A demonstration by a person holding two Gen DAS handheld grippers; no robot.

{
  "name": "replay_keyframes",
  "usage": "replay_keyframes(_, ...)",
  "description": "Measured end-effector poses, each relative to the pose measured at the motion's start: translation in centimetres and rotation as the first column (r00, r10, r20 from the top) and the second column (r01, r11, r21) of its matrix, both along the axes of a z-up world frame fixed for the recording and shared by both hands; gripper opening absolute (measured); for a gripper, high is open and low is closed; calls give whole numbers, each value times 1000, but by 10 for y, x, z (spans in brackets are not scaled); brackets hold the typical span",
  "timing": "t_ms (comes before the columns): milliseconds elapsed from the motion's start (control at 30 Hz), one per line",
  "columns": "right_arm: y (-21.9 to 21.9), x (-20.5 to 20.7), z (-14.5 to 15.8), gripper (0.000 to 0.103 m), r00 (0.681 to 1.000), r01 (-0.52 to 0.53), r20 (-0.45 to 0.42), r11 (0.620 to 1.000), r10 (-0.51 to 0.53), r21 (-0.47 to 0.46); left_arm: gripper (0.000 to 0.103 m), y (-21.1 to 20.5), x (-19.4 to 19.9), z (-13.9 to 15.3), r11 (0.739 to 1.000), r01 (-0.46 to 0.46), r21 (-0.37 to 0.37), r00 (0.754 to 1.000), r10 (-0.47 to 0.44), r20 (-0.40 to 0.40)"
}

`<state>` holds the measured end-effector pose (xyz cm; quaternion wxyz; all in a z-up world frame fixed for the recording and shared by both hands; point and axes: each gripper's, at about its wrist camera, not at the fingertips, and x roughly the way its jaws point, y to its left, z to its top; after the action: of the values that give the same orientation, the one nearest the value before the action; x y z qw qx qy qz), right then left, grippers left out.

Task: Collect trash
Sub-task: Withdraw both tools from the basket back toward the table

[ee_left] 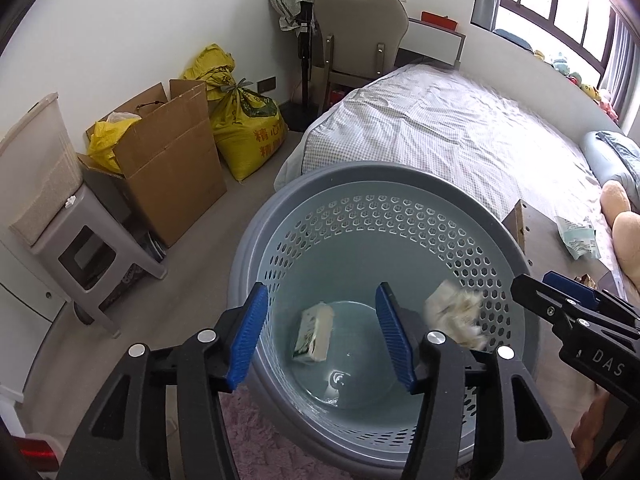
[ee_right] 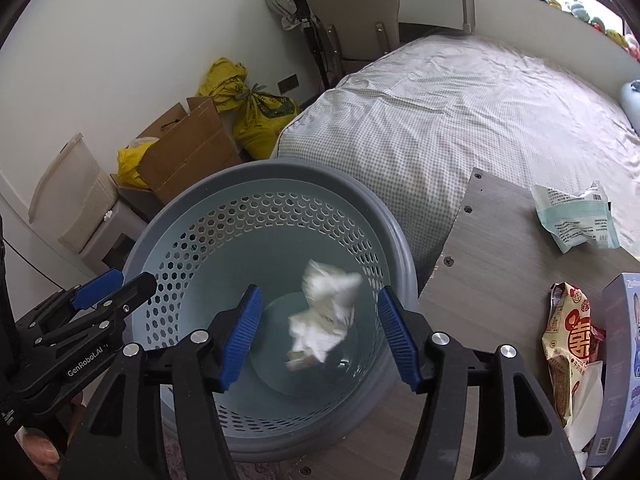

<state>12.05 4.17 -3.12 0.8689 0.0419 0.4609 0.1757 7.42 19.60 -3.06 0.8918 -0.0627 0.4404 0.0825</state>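
**Both tools apart over the basket**

The left tool (ee_left: 318,330) is apart, holding nothing. In the grey basket (ee_right: 192,192) a small carton (ee_left: 314,334) lies; crumpled paper (ee_right: 326,316) is blurred below the right tool (ee_right: 318,330), also apart. A wrapper (ee_right: 576,216) lies on the counter (ee_right: 500,272), far right.

Home bedroom: bed (ee_left: 460,128), chair (ee_left: 360,32).

One round grey-blue perforated plastic basket (ee_right: 400,256) holds two items: one crumpled white paper wad (ee_right: 324,316) and one small white carton (ee_left: 314,332). Two pale green and cream snack wrappers (ee_right: 576,220) lie on one grey wooden board (ee_right: 488,264). Two black grippers with blue pads (ee_left: 320,336) show.
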Motion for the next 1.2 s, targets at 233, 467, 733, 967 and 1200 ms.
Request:
replay_keyframes(233, 0, -3, 1, 60, 1000, -5, 0, 1000, 5, 4, 58, 0, -1, 2, 1000, -6, 0, 1000, 6, 2)
replay_keyframes(467, -1, -3, 3, 60, 1000, -4, 1, 1000, 4, 8, 59, 0, -3, 4, 1000, -7, 1, 1000, 7, 2)
replay_keyframes(733, -2, -8, 6, 61, 1000, -6, 6, 1000, 6, 14, 62, -3, -9, 9, 1000, -9, 3, 1000, 9, 15)
replay_keyframes(967, -5, -16, 11, 63, 1000, -1, 15, 1000, 0, 15, 64, -2, -17, 14, 1000, -18, -5, 999, 18, 29)
replay_keyframes(1200, -10, -28, 14, 63, 1000, 13, 26, 1000, -13, 16, 64, -3, -25, 16, 1000, -15, -2, 999, 15, 35)
